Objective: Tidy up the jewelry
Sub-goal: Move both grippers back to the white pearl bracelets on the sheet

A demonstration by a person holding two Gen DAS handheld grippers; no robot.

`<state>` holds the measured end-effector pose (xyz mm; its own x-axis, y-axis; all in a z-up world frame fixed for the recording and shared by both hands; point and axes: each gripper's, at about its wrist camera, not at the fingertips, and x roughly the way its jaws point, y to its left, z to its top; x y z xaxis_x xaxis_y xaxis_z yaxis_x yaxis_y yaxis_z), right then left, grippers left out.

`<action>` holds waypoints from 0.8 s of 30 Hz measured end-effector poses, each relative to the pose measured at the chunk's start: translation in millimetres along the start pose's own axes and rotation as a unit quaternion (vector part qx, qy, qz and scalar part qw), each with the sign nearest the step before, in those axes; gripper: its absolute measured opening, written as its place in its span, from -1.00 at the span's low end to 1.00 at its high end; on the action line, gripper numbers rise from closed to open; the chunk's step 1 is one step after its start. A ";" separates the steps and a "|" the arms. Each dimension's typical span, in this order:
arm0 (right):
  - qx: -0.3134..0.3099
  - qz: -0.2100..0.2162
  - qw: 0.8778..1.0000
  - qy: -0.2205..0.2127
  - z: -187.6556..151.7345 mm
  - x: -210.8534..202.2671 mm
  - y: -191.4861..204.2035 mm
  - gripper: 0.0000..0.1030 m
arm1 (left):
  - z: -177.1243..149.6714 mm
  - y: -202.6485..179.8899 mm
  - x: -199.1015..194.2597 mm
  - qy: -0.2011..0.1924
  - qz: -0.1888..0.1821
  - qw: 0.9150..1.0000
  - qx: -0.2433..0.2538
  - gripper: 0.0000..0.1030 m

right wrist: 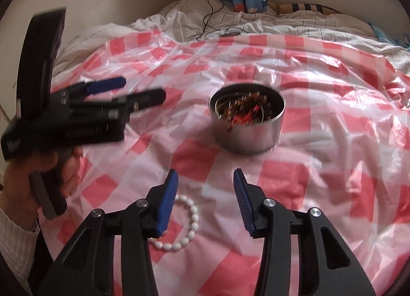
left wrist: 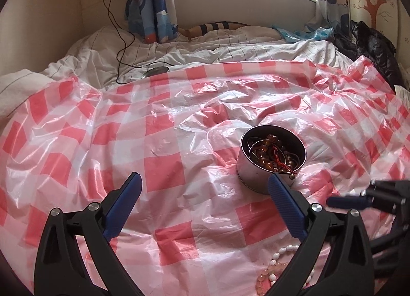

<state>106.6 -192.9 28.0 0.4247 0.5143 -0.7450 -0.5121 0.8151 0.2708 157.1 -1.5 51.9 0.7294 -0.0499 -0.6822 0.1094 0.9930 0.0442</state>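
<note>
No text, label or number can be read in either view. The left gripper (right wrist: 143, 91), seen from the right wrist, bears pale lettering on its black body (right wrist: 84, 130), but it is too blurred to make out.

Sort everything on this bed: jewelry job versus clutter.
Job:
round metal tin holding amber bead strands
white oval-bead bracelet
pale pink bead bracelet

Clutter:
black charger cable
black jacket
blue plastic bag
red-and-white checked plastic sheet
</note>
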 end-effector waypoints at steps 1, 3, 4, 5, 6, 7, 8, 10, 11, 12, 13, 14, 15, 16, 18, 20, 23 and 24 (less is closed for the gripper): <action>-0.001 0.002 1.000 0.012 -6.8 6.0 3.4 -0.27 | -0.5 1.0 0.5 0.000 0.000 1.000 -0.002 0.84; -0.004 0.006 1.000 0.029 -11.8 18.0 8.8 -0.44 | -0.7 1.3 2.0 0.002 0.001 1.000 -0.003 0.84; -0.007 0.005 0.999 0.035 -12.6 22.6 11.4 -0.45 | -0.9 1.6 2.7 0.003 0.001 1.000 -0.003 0.84; -0.011 0.003 0.999 0.039 -14.0 25.5 13.8 -0.51 | -1.1 1.6 3.3 0.005 0.000 1.000 -0.003 0.84; -0.016 -0.006 0.999 0.044 -15.7 27.9 16.0 -0.56 | -1.1 1.5 3.7 0.006 0.000 1.000 -0.003 0.84; -0.022 -0.014 0.999 0.048 -17.5 29.7 16.6 -0.57 | -0.7 2.0 3.5 0.007 -0.001 1.000 -0.003 0.84; -0.028 -0.022 0.998 0.052 -18.2 31.2 17.1 -0.60 | -0.8 1.8 3.7 0.008 -0.002 1.000 -0.003 0.84; -0.039 -0.032 0.997 0.058 -19.3 32.7 19.6 -0.64 | -1.0 0.7 3.7 0.013 -0.009 1.000 0.001 0.84; -0.049 -0.037 0.996 0.062 -20.4 34.3 20.7 -0.64 | -1.6 -1.0 4.6 0.017 -0.013 1.000 0.006 0.84; -0.061 -0.043 0.995 0.066 -21.4 36.1 23.2 -0.64 | -2.5 -2.6 6.1 0.024 -0.021 0.999 0.012 0.84; -0.074 -0.048 0.994 0.068 -22.3 37.0 26.7 -0.64 | -4.1 -4.4 8.2 0.036 -0.036 0.999 0.020 0.84; -0.086 -0.056 0.992 0.069 -23.2 37.3 29.8 -0.65 | -6.3 -5.8 10.1 0.047 -0.052 0.997 0.027 0.84; -0.098 -0.065 0.991 0.069 -24.1 37.7 32.9 -0.74 | -9.1 -6.3 12.2 0.060 -0.066 0.996 0.033 0.84; -0.112 -0.080 0.988 0.067 -25.2 38.0 35.0 -0.80 | -12.2 -6.7 14.2 0.076 -0.082 0.993 0.036 0.84; -0.122 -0.102 0.985 0.061 -26.5 36.0 35.9 -0.85 | -21.2 -6.3 14.6 0.094 -0.121 0.988 0.032 0.84; -0.124 -0.125 0.983 0.051 -24.6 29.5 32.8 -0.85 | -33.3 -3.8 11.9 0.101 -0.155 0.983 0.016 0.84; -0.099 -0.144 0.984 0.031 -17.5 14.7 17.0 -0.84 | -53.6 -5.9 9.3 0.104 -0.204 0.973 0.001 0.84; -0.088 -0.145 0.985 0.027 -16.0 10.8 11.0 -0.85 | -56.8 -10.8 10.5 0.105 -0.206 0.973 0.011 0.84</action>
<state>93.6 -182.6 13.2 0.5350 0.2471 -0.8079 -0.4982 0.8646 -0.0655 125.3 -6.7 2.8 0.4678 -0.4172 -0.7792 0.3794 0.8910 -0.2492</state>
